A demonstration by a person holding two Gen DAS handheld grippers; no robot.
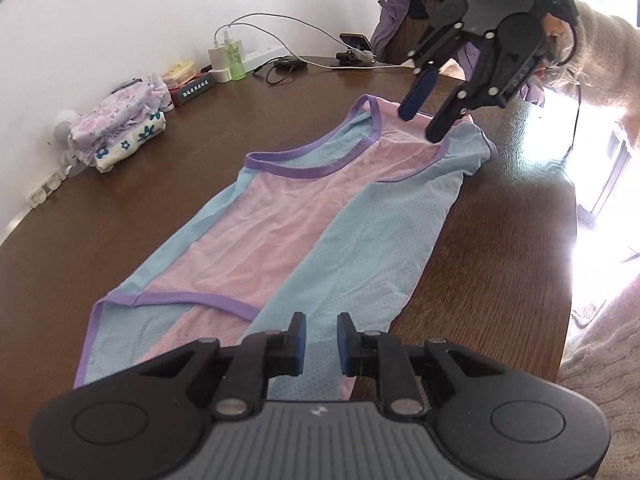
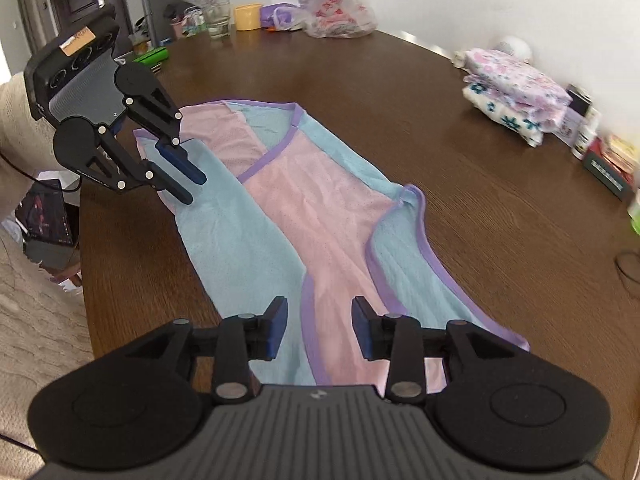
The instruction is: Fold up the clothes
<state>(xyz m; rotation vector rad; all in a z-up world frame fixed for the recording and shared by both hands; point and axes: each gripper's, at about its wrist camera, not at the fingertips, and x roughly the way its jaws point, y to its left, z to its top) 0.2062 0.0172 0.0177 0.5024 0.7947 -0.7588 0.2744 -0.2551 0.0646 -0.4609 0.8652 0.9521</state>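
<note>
while both grippers hover apart-jawed, garment [image 1: 304, 216] flat beneath, untouched

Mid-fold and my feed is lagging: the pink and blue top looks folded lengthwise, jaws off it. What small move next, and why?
Probably lower both grippers and pinch one end each. The top lies in a long strip on the table; the left gripper and right gripper hover over opposite ends, jaws parted with nothing between them. The next fold, end to end, needs a grip first.

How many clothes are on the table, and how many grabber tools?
Spread-out pink and blue garment: 1
Folded floral clothes in the stack: 2, as far as shows
Grippers: 2, left gripper and right gripper
Total: 5
</note>
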